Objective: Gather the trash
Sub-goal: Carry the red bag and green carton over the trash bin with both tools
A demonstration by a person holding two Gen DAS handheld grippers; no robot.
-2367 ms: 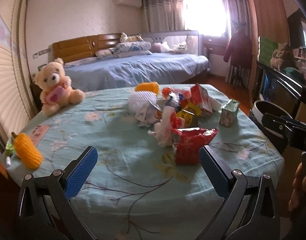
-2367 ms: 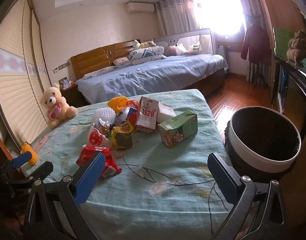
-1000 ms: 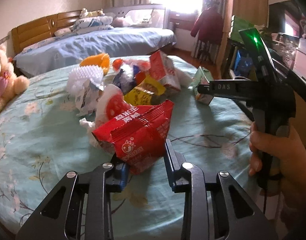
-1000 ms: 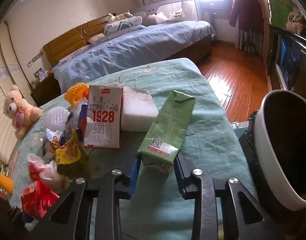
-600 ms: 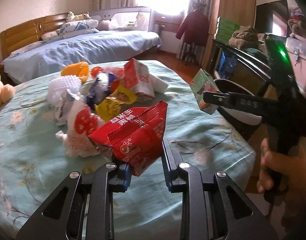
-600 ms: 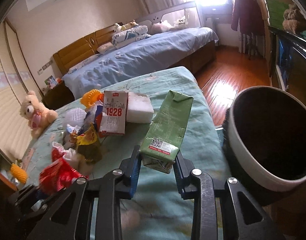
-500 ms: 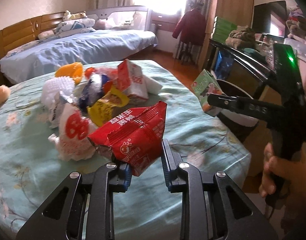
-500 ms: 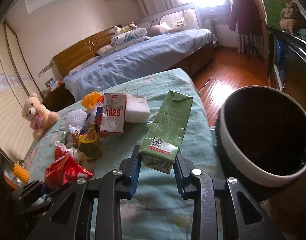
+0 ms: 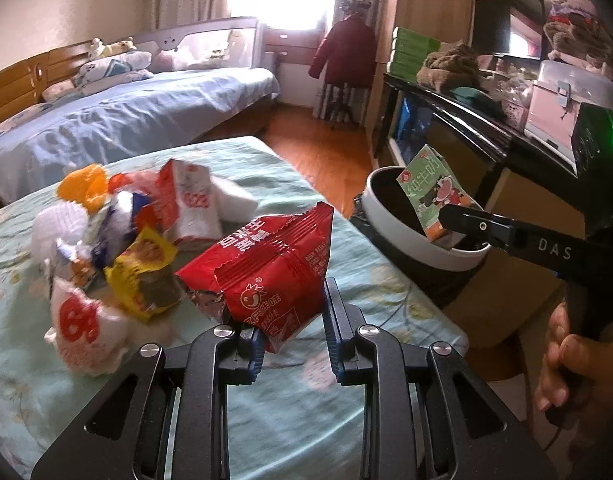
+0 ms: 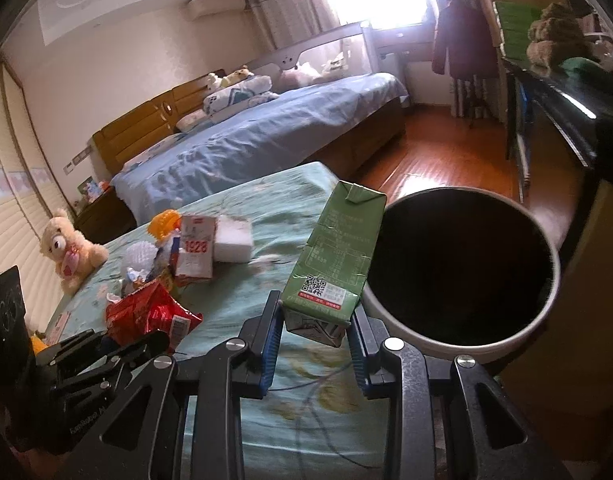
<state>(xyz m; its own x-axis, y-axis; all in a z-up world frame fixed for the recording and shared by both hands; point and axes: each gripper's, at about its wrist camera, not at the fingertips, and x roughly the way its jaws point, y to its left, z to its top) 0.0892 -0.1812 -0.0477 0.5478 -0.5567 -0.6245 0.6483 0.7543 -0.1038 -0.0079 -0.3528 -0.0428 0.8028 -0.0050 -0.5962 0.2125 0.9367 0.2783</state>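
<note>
Fingers (image 10: 356, 344) pinching green carton (image 10: 334, 256), beside bin (image 10: 458, 340)

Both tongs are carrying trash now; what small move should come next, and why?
Probably open the right tongs and let the green carton drop. In the left wrist view it already hangs over the bin mouth. The left tongs, gripping the red snack bag, are not there yet.

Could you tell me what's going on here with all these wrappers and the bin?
A person is clearing trash off a cloth-covered table with a pair of tongs in each hand. The left tongs grip a red snack bag. The right tongs hold a green carton at the rim of the bin. More wrappers remain on the table.
</note>
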